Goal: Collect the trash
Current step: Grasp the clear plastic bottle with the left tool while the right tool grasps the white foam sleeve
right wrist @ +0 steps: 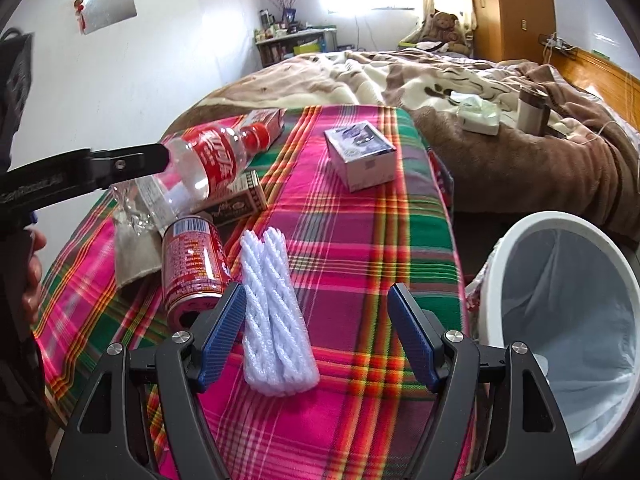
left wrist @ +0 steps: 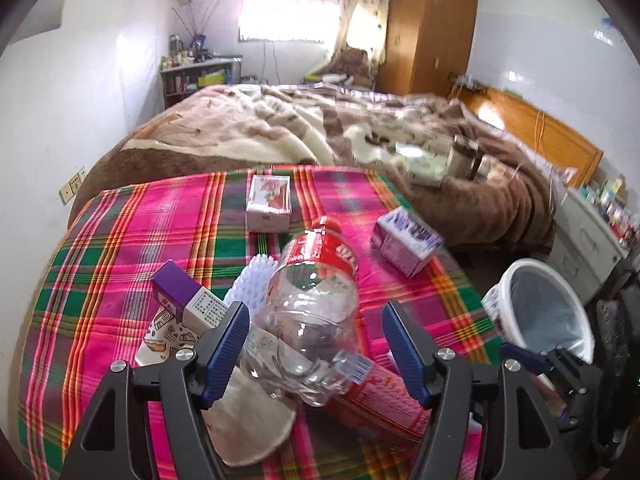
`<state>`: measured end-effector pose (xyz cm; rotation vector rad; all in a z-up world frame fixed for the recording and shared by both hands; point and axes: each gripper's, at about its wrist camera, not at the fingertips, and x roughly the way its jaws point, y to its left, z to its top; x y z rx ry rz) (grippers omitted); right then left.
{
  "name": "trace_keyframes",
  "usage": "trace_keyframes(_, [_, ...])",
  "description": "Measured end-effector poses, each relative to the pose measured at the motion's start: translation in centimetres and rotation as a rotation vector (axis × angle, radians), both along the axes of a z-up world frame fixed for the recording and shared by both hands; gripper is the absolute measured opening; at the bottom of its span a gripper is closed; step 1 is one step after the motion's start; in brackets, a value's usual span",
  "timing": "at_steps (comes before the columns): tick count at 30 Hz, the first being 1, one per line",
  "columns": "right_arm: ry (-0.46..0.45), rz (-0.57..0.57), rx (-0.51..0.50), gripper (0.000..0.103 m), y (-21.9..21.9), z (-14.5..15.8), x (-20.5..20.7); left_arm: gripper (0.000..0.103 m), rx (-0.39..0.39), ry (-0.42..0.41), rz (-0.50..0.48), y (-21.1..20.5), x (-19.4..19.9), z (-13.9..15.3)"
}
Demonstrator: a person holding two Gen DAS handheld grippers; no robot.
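Observation:
A clear plastic bottle [left wrist: 312, 308] with a red label lies between the open jaws of my left gripper [left wrist: 316, 354]; it also shows in the right wrist view [right wrist: 200, 168]. Whether the pads touch it I cannot tell. My right gripper [right wrist: 316, 338] is open over a white foam net [right wrist: 276, 312] on the plaid table [right wrist: 360, 248]. A red can [right wrist: 192, 264], a purple carton [left wrist: 188, 296], a paper cup [left wrist: 168, 340], a white-red box [left wrist: 269, 204] and a purple-white box [right wrist: 360, 156] lie on the table. A white lined bin [right wrist: 560, 320] stands at the right.
A bed with a brown blanket [left wrist: 280, 128] lies behind the table, with a tissue pack [right wrist: 478, 116] and a flask [right wrist: 530, 110] on it. A wooden wardrobe [left wrist: 432, 28] stands at the back. A white cabinet [left wrist: 588, 236] is at the right.

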<state>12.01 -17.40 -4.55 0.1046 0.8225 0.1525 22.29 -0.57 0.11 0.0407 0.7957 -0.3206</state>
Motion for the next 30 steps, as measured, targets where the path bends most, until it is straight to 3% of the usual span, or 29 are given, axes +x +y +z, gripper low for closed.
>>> trace_keyframes(7, [0.046,0.014,0.013,0.074,0.1,-0.8,0.9,0.069,0.062,0.048,-0.004,-0.5,2.1,-1.5])
trace_keyframes(20, [0.114,0.070,-0.016,0.073,1.2,-2.2,2.0,0.069,0.021,0.134,-0.022,-0.6,5.5,-2.1])
trace_keyframes(23, [0.109,0.073,-0.032,0.060,1.5,-2.1,2.0,0.069,0.011,0.151,-0.016,-0.6,6.4,-2.3])
trace_keyframes(30, [0.105,0.072,-0.022,0.042,1.2,-2.0,1.9,0.070,-0.038,0.171,0.012,-0.4,7.7,-2.6])
